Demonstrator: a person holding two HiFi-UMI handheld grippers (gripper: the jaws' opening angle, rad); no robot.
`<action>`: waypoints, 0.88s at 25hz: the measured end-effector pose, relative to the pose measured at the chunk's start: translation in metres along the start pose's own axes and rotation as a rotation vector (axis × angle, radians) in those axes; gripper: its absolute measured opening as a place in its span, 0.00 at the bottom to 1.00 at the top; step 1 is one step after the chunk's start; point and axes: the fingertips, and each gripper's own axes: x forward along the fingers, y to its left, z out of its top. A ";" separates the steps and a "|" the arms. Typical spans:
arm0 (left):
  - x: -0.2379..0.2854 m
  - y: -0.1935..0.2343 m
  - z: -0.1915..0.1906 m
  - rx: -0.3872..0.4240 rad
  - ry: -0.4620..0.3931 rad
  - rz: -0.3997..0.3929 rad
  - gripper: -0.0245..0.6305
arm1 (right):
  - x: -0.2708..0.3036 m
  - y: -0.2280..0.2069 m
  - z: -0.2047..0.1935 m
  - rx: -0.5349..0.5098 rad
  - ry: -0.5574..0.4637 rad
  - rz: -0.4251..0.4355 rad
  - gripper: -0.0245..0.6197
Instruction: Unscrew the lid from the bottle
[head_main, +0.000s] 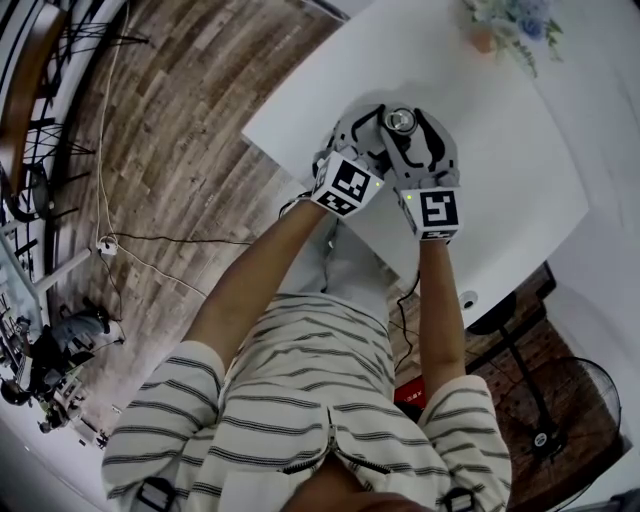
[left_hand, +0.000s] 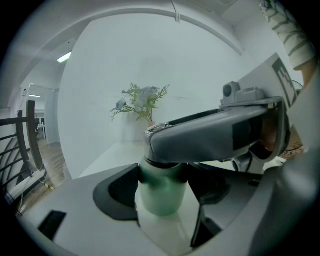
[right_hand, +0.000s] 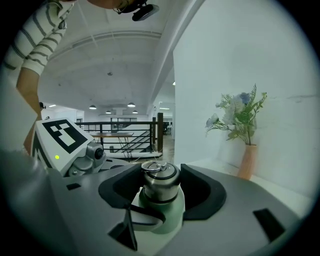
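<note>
Gripped at body and cap, not yet unscrewed.
Clamped by left tool on green bottle, upright on white bench, upper centre of head view; pinched by right tool on steel lid. Seated flush; turning and lift-off judged outstanding.

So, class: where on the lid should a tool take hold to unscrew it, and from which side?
Grip the lid on its round steel wall, below the top ring, coming in level from the side to squeeze across it. The bottle is upright with the left tool on its green body, leaving that wall clear. The right tool grips it this way.
</note>
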 end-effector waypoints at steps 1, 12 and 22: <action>0.000 0.000 0.000 0.001 0.000 0.000 0.51 | 0.000 0.000 0.000 -0.007 -0.003 0.021 0.43; -0.001 0.000 0.001 0.005 -0.003 -0.005 0.51 | -0.001 0.003 0.007 -0.043 -0.083 0.245 0.43; 0.001 0.000 0.002 0.008 -0.002 -0.011 0.51 | -0.001 0.005 0.008 -0.088 -0.051 0.536 0.43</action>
